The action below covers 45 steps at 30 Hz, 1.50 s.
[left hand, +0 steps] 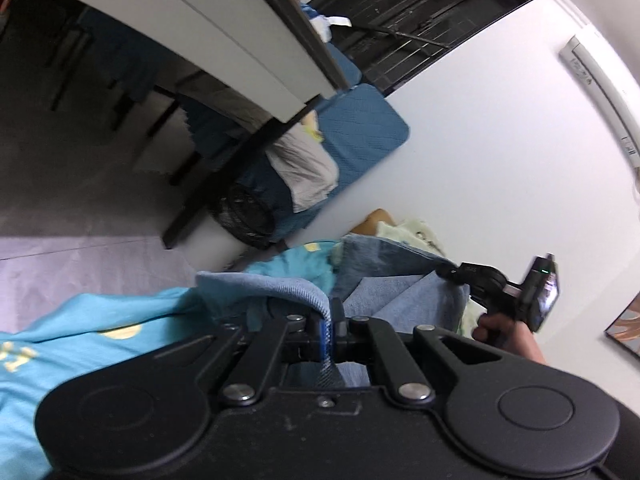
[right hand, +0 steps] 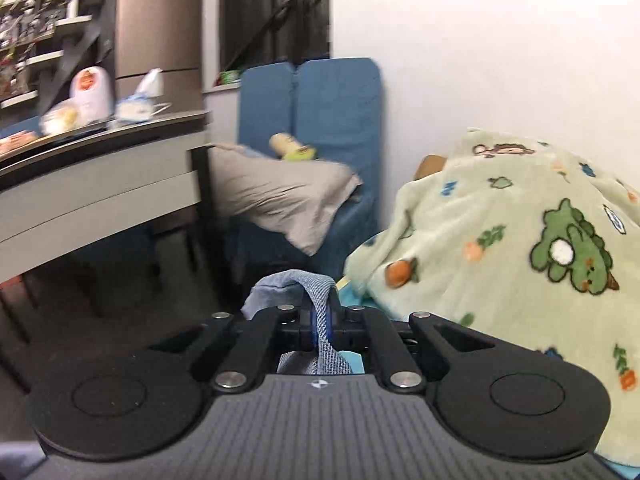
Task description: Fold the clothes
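Left wrist view: left gripper [left hand: 327, 326] pinches the denim garment [left hand: 384, 280] hem; garment lifted above a turquoise shirt [left hand: 80, 332]. Right gripper [left hand: 450, 271] pinches its far corner.

Right wrist view: right gripper [right hand: 321, 322] clamps denim garment [right hand: 296, 284] edge, beside a dinosaur-print blanket [right hand: 520, 216].

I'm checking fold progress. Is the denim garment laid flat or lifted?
Lifted: the denim garment hangs bunched between the left gripper and right gripper, each shut on an edge.

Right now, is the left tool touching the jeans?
Touching. In the left wrist view, the left tool is shut on a fold of the jeans, and the denim edge is pinched between its fingers.
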Tool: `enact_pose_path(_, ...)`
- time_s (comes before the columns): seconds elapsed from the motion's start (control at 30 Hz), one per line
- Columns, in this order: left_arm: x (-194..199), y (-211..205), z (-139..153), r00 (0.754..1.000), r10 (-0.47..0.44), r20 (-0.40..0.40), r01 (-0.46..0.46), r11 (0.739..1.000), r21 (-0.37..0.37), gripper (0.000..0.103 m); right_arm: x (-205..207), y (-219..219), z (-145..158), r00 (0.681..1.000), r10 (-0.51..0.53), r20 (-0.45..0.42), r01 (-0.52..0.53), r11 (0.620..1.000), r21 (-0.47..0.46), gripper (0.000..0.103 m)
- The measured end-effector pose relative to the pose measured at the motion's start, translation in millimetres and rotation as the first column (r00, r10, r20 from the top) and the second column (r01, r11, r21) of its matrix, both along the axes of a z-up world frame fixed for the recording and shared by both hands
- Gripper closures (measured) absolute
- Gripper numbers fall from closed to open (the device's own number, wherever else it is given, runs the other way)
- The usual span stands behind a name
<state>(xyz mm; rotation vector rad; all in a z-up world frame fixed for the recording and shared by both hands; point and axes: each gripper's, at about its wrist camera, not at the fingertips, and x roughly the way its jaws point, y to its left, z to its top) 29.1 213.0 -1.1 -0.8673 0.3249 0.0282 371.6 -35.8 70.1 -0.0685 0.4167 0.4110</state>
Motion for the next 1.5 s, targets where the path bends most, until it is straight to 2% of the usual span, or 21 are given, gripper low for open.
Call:
enact_pose_path(0.1, 4.1, -0.5, -10.5, 0.999, 0.015, -0.029, -0.014, 0.999, 0.035, 0.102, 23.3, 4.9, -37.7, 0.999, -0.032, -0.041, 0.03, 0.997, -0.065, 0.094)
enact_pose_path(0.17, 11.5, 1.6, -18.1, 0.999, 0.018, -0.049, -0.017, 0.999, 0.029, 0.102, 29.1, 2.8, -61.1, 0.995, -0.043, -0.089, 0.036, 0.996, -0.076, 0.083)
enact_pose_path(0.2, 14.3, 2.7, -20.9, 0.998, 0.017, -0.059, -0.016, 1.0, 0.026, 0.102, 27.4, -0.6, -68.6, 0.994, -0.04, -0.105, 0.033, 0.997, -0.07, 0.07)
enact_pose_path(0.23, 17.1, 3.7, -23.7, 0.998, 0.016, -0.069, -0.014, 1.0, 0.023, 0.102, 23.7, -5.8, -73.6, 0.993, -0.031, -0.115, 0.024, 0.998, -0.061, 0.061)
enact_pose_path(0.33, 23.4, 6.4, -30.4, 0.996, 0.017, -0.093, -0.016, 1.0, 0.014, 0.102, 2.2, -30.0, -72.5, 0.99, -0.019, -0.137, 0.017, 1.0, -0.021, 0.06)
enact_pose_path(0.43, 26.4, 8.6, -32.8, 0.993, 0.021, -0.113, -0.02, 1.0, 0.007, 0.101, -41.4, -73.8, -60.1, 0.987, -0.057, -0.148, 0.064, 0.997, 0.042, 0.06)
enact_pose_path(0.5, 26.8, 8.9, -32.8, 0.992, 0.02, -0.126, -0.02, 1.0, 0.0, 0.101, -80.4, -109.3, -53.9, 0.978, -0.13, -0.161, 0.144, 0.986, 0.079, 0.06)
enact_pose_path(0.57, 26.5, 6.8, -31.5, 0.99, 0.02, -0.141, -0.02, 1.0, 0.0, 0.101, -124.8, -148.9, -51.1, 0.955, -0.242, -0.173, 0.259, 0.962, 0.088, 0.06)
enact_pose_path(0.63, 23.5, 1.4, -26.2, 0.988, 0.032, -0.15, -0.028, 0.999, 0.029, 0.101, -171.3, -190.9, -56.0, 0.914, -0.362, -0.185, 0.385, 0.917, 0.107, 0.059)
enact_pose_path(0.7, 19.6, -4.6, -20.4, 0.988, 0.041, -0.151, -0.032, 0.998, 0.06, 0.101, -218.7, -233.7, -66.3, 0.86, -0.458, -0.223, 0.497, 0.851, 0.168, 0.057)
enact_pose_path(0.83, 15.8, -11.1, -17.6, 0.984, 0.054, -0.168, -0.041, 0.996, 0.081, 0.101, -300.6, -303.4, -100.7, 0.731, -0.605, -0.316, 0.679, 0.691, 0.248, 0.05)
enact_pose_path(0.9, 17.4, -12.2, -18.8, 0.982, 0.063, -0.18, -0.048, 0.995, 0.086, 0.101, -331.1, -329.6, -124.8, 0.644, -0.659, -0.389, 0.763, 0.588, 0.269, 0.044)
enact_pose_path(0.97, 20.0, -13.9, -19.7, 0.978, 0.074, -0.194, -0.056, 0.994, 0.096, 0.101, -349.4, -351.9, -145.4, 0.548, -0.678, -0.49, 0.836, 0.454, 0.307, 0.042)
enact_pose_path(1.03, 21.8, -16.9, -20.3, 0.974, 0.085, -0.208, -0.062, 0.992, 0.114, 0.101, -365.2, -365.9, -167.6, 0.478, -0.664, -0.574, 0.877, 0.324, 0.356, 0.04)
enact_pose_path(1.1, 23.6, -19.7, -20.8, 0.97, 0.098, -0.222, -0.071, 0.989, 0.128, 0.101, -377.3, -368.2, -191.7, 0.433, -0.609, -0.664, 0.899, 0.236, 0.369, 0.04)
enact_pose_path(1.17, 24.7, -19.5, -22.2, 0.964, 0.105, -0.243, -0.079, 0.99, 0.115, 0.101, -386.3, -365.5, -213.7, 0.414, -0.543, -0.73, 0.905, 0.161, 0.393, 0.04)
enact_pose_path(1.23, 25.6, -19.4, -23.2, 0.959, 0.113, -0.262, -0.088, 0.99, 0.106, 0.101, -386.5, -361.4, -229.2, 0.413, -0.493, -0.766, 0.905, 0.131, 0.405, 0.04)
enact_pose_path(1.33, 26.7, -22.0, -22.6, 0.953, 0.13, -0.275, -0.101, 0.988, 0.115, 0.101, -377.2, -356.8, -244.5, 0.412, -0.451, -0.792, 0.907, 0.127, 0.4, 0.042)
enact_pose_path(1.4, 27.5, -23.1, -23.2, 0.949, 0.141, -0.283, -0.112, 0.987, 0.117, 0.101, -368.5, -353.9, -246.3, 0.443, -0.447, -0.777, 0.891, 0.124, 0.437, 0.043)
enact_pose_path(1.47, 28.2, -22.9, -23.6, 0.944, 0.15, -0.294, -0.122, 0.986, 0.112, 0.101, -358.9, -349.5, -244.0, 0.449, -0.479, -0.754, 0.89, 0.16, 0.428, 0.045)
enact_pose_path(1.5, 28.1, -21.8, -23.6, 0.943, 0.151, -0.296, -0.126, 0.987, 0.102, 0.101, -353.8, -348.7, -243.3, 0.451, -0.495, -0.742, 0.889, 0.178, 0.422, 0.052)
